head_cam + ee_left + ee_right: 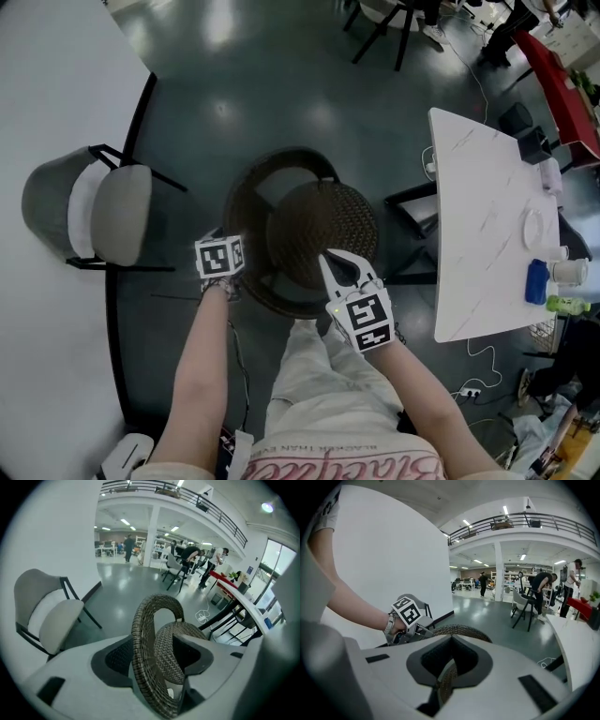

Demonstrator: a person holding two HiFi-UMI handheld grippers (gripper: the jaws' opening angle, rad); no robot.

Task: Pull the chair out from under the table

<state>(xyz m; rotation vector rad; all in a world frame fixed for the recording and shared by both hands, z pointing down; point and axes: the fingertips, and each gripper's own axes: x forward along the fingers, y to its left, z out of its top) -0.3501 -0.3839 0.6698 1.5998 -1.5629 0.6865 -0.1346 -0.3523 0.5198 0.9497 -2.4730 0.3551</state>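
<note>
From the head: wicker chair point(319, 220) out on the dark floor point(281, 94), left of the white table point(473, 206) and apart from its edge; grey padded chair point(103, 211) farther left; left gripper point(230, 270) and right gripper point(342, 267) at the wicker chair's near rim.

Through the left gripper point(154, 660): jaws wide, chair rim point(140, 639) between them, not pinched.

Through the right gripper point(449, 670): jaws narrow, clamped on that rim point(461, 631).

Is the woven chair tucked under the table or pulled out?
Pulled out. The woven chair stands on open floor, its whole seat clear of the white table.
</note>
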